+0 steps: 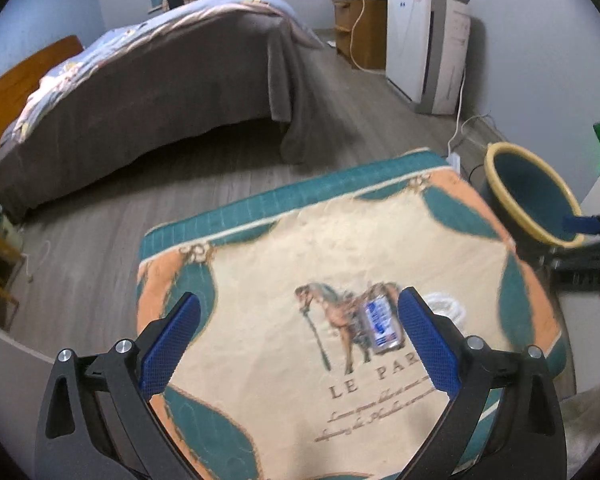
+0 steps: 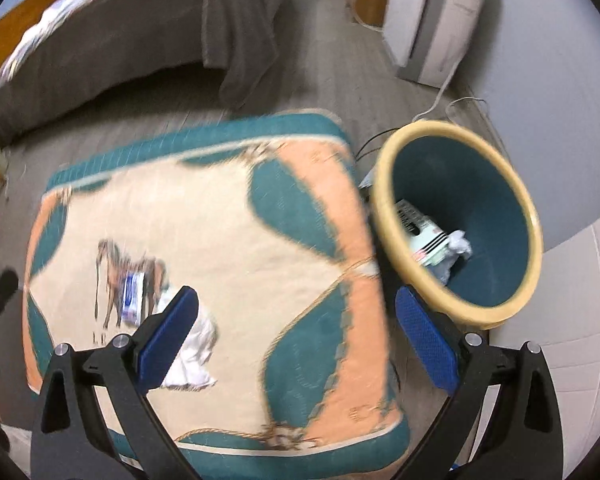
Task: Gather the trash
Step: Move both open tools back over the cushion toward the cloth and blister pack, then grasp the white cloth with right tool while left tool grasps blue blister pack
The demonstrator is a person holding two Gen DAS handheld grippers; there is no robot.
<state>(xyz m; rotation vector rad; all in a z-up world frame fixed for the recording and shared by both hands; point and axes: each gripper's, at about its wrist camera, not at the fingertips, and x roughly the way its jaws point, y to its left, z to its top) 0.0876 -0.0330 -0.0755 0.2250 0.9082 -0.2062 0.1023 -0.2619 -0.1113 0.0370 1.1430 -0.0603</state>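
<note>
1. Left gripper [image 1: 300,344] fingers wide apart, nothing held; small blue-white foil wrapper [image 1: 382,326] lies on the horse-print cushion [image 1: 260,360], just beside the right finger.
2. Right gripper [image 2: 296,340] fingers apart, empty; crumpled white tissue [image 2: 196,356] beside it.
3. Centre the wrapper between the fingers before closing, then carry it to the yellow-rimmed teal bin [image 2: 496,208].

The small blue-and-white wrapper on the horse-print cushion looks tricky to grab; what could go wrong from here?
The flat blue-and-white wrapper lies close to the left gripper's right finger, so closing open jaws might nudge it aside or pinch the soft horse-print cushion.

The crumpled white tissue is partly hidden behind the open right gripper's finger and could be overlooked.

A careless toss might hit the teal bin's yellow rim.
</note>
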